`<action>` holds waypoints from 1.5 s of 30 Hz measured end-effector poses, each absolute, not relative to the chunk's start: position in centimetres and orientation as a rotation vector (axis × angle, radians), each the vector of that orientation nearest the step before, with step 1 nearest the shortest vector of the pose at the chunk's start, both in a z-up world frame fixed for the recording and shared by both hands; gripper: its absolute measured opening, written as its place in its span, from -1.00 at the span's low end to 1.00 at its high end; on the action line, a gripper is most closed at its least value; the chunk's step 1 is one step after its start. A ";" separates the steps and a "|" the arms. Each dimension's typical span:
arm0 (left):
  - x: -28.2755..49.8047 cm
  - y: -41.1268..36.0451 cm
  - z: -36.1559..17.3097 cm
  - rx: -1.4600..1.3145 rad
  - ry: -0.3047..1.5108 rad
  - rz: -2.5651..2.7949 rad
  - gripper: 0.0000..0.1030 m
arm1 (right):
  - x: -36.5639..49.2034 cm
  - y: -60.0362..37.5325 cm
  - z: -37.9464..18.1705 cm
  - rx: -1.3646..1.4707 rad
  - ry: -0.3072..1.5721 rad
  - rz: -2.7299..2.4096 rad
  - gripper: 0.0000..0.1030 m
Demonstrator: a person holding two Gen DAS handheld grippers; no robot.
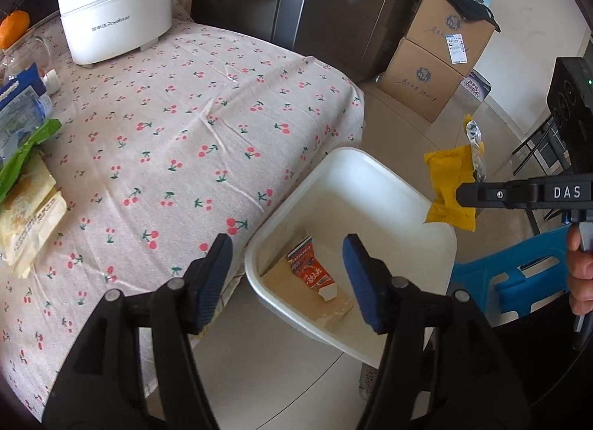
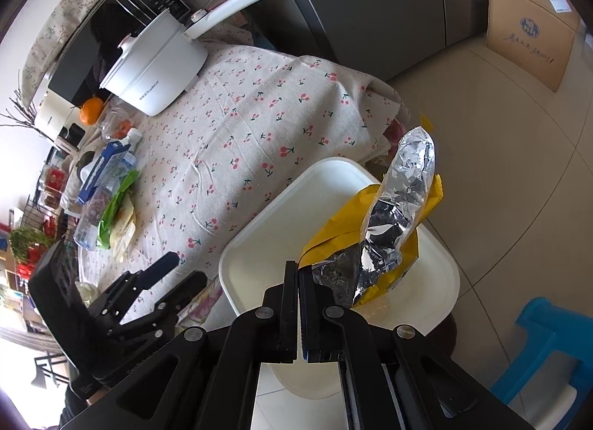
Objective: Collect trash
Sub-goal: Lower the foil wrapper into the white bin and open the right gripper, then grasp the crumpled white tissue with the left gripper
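My right gripper (image 2: 298, 274) is shut on a yellow snack wrapper with a silver foil inside (image 2: 396, 215) and holds it above the white trash bin (image 2: 237, 263). In the left wrist view the same wrapper (image 1: 450, 185) hangs from the right gripper (image 1: 461, 194) over the bin's right rim (image 1: 441, 230). A red and white carton scrap (image 1: 311, 270) lies in the bin. My left gripper (image 1: 287, 281) is open and empty above the bin's near left side, beside the table edge. More wrappers (image 1: 26, 204) lie on the table at the left.
A cherry-print cloth (image 1: 178, 126) covers the table. A white electric pot (image 1: 115, 11) stands at its back. A bottle and a blue box (image 2: 107, 166) lie by the wrappers. Cardboard boxes (image 1: 437, 59) and a blue stool (image 1: 511, 278) stand on the floor to the right.
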State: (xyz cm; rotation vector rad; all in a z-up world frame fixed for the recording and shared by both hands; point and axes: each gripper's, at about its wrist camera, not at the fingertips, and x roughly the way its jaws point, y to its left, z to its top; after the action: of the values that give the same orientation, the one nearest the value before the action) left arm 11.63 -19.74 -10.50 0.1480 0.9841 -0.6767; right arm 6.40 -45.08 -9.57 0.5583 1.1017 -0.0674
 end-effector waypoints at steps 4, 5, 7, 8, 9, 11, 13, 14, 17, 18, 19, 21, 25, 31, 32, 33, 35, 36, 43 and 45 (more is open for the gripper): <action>11.8 -16.7 -8.9 0.157 0.970 -0.598 0.45 | 6.9 -44.2 -10.2 0.549 1.136 -0.067 -0.92; 11.7 -15.9 -8.4 0.156 0.960 -0.582 0.50 | 7.0 -44.2 -10.3 0.550 1.143 -0.069 -0.89; 11.9 -14.5 -7.6 0.152 0.947 -0.551 0.57 | 7.1 -44.2 -10.4 0.568 1.148 -0.084 -0.72; 11.9 -13.7 -7.2 0.147 0.942 -0.537 0.60 | 7.2 -44.2 -10.3 0.577 1.147 -0.086 -0.50; 12.0 -13.0 -6.9 0.139 0.940 -0.523 0.61 | 7.2 -44.1 -10.3 0.584 1.143 -0.088 -0.22; 12.0 -11.3 -6.3 0.117 0.941 -0.497 0.62 | 7.2 -44.0 -9.8 0.589 1.127 -0.093 0.06; 12.5 -9.9 -6.1 0.091 0.946 -0.472 0.64 | 7.4 -43.6 -9.4 0.584 1.119 -0.089 0.11; 12.5 -9.1 -5.9 0.081 0.948 -0.459 0.65 | 7.5 -43.4 -9.3 0.582 1.117 -0.084 0.13; 12.5 -7.0 -5.4 0.062 0.947 -0.421 0.67 | 7.9 -42.5 -8.8 0.577 1.113 -0.073 0.25; 12.5 -6.3 -5.2 0.056 0.945 -0.411 0.67 | 8.1 -42.1 -8.7 0.572 1.112 -0.069 0.28; 12.5 -5.5 -5.0 0.048 0.943 -0.400 0.68 | 8.3 -41.7 -8.5 0.565 1.111 -0.063 0.30; 12.5 -3.9 -4.6 0.034 0.939 -0.375 0.72 | 8.7 -40.8 -8.1 0.546 1.108 -0.050 0.35; 12.8 -0.3 -4.1 0.014 0.932 -0.299 0.85 | 9.5 -38.8 -7.5 0.492 1.106 -0.032 0.41; 13.5 6.2 -4.9 -0.062 0.965 -0.168 0.86 | 10.9 -35.9 -6.9 0.427 1.109 -0.003 0.50; 13.7 7.3 -5.2 -0.082 0.978 -0.148 0.86 | 11.2 -35.3 -6.8 0.418 1.109 0.002 0.52; 13.8 8.4 -5.6 -0.102 0.992 -0.130 0.86 | 11.4 -34.8 -6.7 0.410 1.110 0.008 0.52; 14.2 10.1 -6.4 -0.138 1.023 -0.102 0.86 | 12.0 -33.7 -6.6 0.399 1.112 0.023 0.53; 14.4 10.8 -6.9 -0.154 1.039 -0.088 0.86 | 12.3 -33.2 -6.5 0.394 1.114 0.030 0.54; 15.8 13.0 -10.2 -0.179 1.117 -0.027 0.75 | 13.8 -29.8 -6.6 0.373 1.122 0.063 0.54; 16.0 12.9 -10.9 -0.187 1.138 -0.035 0.57 | 14.2 -29.1 -6.6 0.363 1.122 0.067 0.55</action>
State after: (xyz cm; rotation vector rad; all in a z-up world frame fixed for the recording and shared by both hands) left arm 15.99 12.93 -10.85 -0.1873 1.1377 -0.0354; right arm 14.20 -29.13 -6.57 0.3633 1.1216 0.0675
